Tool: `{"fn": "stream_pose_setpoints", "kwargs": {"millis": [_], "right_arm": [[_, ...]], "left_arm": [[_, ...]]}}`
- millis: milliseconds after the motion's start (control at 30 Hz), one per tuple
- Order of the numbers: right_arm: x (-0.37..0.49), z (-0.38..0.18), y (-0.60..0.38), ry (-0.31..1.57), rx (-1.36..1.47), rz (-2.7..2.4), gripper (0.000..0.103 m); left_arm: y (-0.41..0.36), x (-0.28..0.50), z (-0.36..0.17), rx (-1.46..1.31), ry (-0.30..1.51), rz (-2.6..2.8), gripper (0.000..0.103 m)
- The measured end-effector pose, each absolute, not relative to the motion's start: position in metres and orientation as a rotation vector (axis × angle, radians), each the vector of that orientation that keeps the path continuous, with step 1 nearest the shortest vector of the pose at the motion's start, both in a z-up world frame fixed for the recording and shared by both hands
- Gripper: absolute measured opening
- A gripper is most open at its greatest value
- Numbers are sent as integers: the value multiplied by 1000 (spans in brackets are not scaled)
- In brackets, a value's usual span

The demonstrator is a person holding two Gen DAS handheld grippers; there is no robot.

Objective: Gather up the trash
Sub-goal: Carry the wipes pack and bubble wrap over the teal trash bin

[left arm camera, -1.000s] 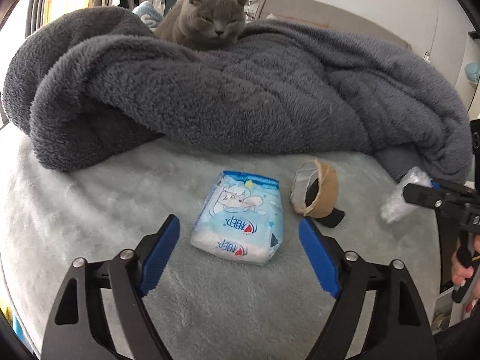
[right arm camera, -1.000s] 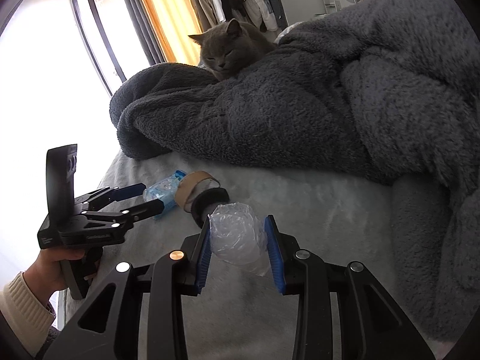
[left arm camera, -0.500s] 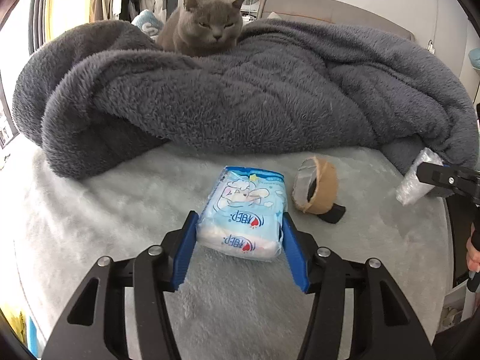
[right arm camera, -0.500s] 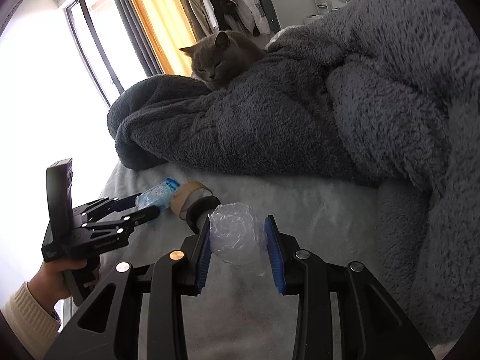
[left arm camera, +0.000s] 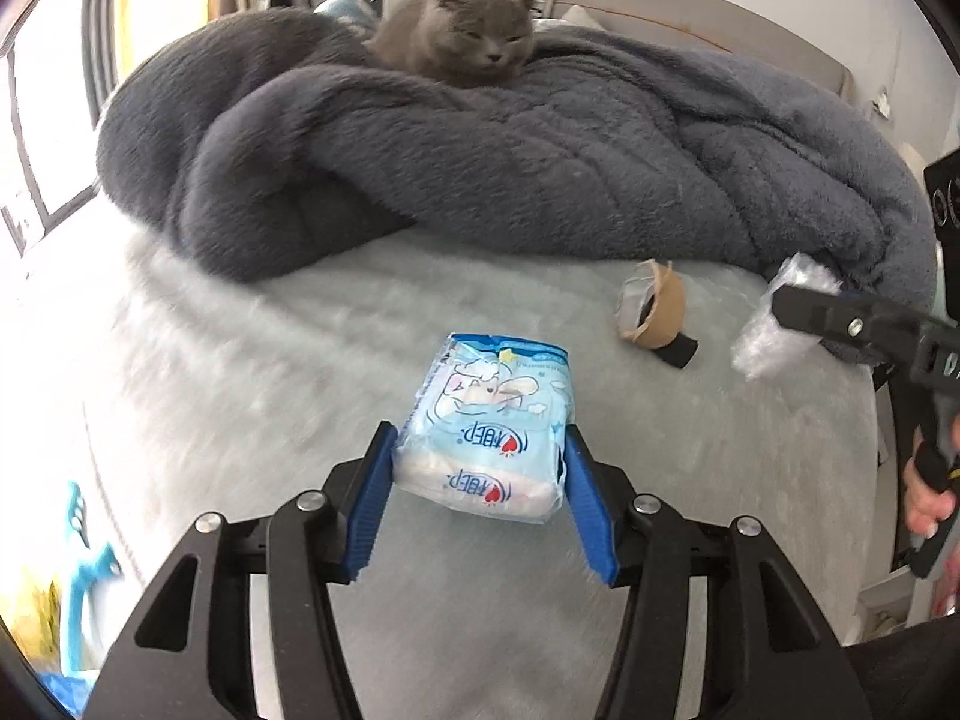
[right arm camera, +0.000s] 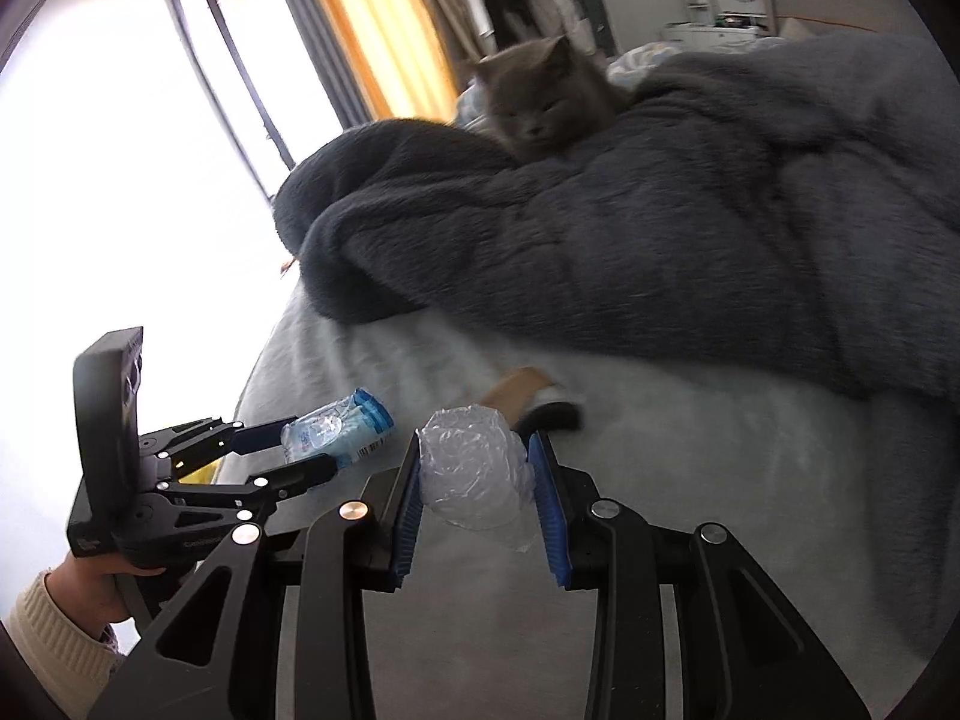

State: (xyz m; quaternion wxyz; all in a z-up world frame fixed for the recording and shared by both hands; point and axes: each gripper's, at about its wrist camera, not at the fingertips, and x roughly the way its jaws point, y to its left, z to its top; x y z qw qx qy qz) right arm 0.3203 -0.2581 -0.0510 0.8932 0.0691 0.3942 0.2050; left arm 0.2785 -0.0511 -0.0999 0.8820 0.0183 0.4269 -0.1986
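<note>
While clamped in the left gripper [left arm camera: 477, 483], tissue pack [left arm camera: 489, 429] hangs above bed [left arm camera: 240, 348]. Crumpled plastic wrap [right arm camera: 474, 471] pinched by right gripper [right arm camera: 477, 513]; tape roll [left arm camera: 651, 312] at two o'clock.

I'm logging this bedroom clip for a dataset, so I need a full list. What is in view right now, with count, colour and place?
tissue pack: one, light blue and white, between the left claw's pads, above the bed.
plastic wad: one, clear and crumpled, between the right claw's pads.
tape roll: one, brown card with a black strip, lying on the sheet right of the pack.
blanket: one, dark grey fleece, heaped across the far side of the bed.
sheet: one, pale grey, covering the bed.
cat: one, grey, sitting on top of the blanket.
curtain: one, orange, by the window.
left claw: one, black with blue pads, shut on the pack.
right claw: one, black with blue pads, shut on the wad.
</note>
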Motion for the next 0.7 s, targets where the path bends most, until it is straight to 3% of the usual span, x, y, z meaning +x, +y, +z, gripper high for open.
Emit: {"fn": "stream_pose_setpoints", "kwargs": {"millis": [700], "right_arm": [[327, -62, -157, 885, 33, 529, 34]], "left_arm": [[52, 240, -69, -23, 849, -245, 57]]}}
